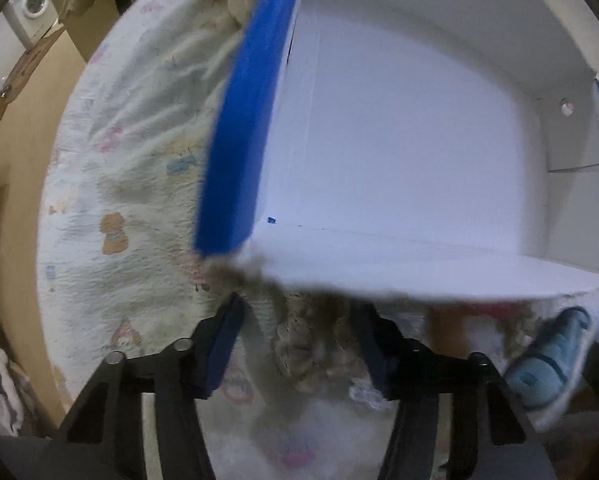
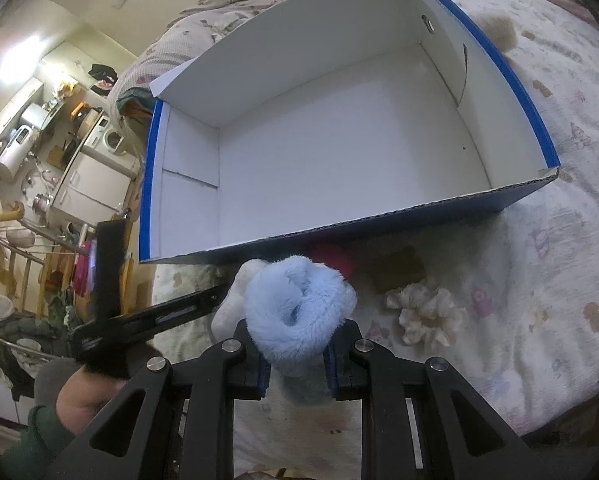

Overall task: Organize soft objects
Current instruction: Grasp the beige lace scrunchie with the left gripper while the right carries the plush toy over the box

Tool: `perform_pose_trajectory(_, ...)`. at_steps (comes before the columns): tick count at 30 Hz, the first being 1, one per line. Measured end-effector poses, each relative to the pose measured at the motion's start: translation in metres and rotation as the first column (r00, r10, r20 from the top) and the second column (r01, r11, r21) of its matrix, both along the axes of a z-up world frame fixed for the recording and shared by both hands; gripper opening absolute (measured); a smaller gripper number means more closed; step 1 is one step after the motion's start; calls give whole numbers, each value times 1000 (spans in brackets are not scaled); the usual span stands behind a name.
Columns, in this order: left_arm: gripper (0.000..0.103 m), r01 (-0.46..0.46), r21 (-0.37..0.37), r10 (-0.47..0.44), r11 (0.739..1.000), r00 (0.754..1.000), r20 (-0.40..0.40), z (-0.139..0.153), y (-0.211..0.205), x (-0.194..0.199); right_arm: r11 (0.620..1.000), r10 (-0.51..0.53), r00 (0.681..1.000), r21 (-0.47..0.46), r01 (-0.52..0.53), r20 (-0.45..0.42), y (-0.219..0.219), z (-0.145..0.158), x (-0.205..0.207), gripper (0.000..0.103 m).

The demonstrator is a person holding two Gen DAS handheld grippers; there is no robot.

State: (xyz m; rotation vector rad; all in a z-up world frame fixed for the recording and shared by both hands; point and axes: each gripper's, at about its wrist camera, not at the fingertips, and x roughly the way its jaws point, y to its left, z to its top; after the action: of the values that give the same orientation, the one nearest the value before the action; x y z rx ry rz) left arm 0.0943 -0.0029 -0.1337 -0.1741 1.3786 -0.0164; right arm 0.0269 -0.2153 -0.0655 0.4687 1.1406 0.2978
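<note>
A white cardboard box with blue outer walls lies on a patterned bedspread, with nothing inside it. My right gripper is shut on a light blue fluffy ring just in front of the box's near wall. My left gripper points steeply down at the box's near left corner. A beige fluffy piece sits between its fingers, and a gap shows beside the left pad; the picture is blurred. The light blue ring shows at the lower right of the left wrist view.
A cream ruffled scrunchie, a brown pad and a red fluffy thing lie on the bedspread before the box. A hand in a dark sleeve holds the left gripper. A cluttered room with a washing machine lies beyond the bed's left edge.
</note>
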Motion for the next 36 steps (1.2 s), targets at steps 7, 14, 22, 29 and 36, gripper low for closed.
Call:
perform_pose_trajectory(7,10,-10,-5,10,1000,1000,24,5,10,-4,1000,8,1000,-3,-8,1,4,0,3,23)
perform_pose_trajectory(14,9,13,48,-18,999,995,99,33,17,-31,999,10,1000,-35,-10,-2,6,-3,4,23)
perform_pose_trajectory(22,9,20,129,-46,991,979,198,61,11,-54,998,23,1000,-60,-22,17,14,2,0,23)
perform_pose_trajectory(29,8,17,113,-50,993,955,291,100,13,-73,998,38,998,-59,-36,46,16,18,-8,23)
perform_pose_trajectory(36,8,39,79,-66,996,924,376,148,2,-81,997,57,992,-56,-51,109,15,52,0,23)
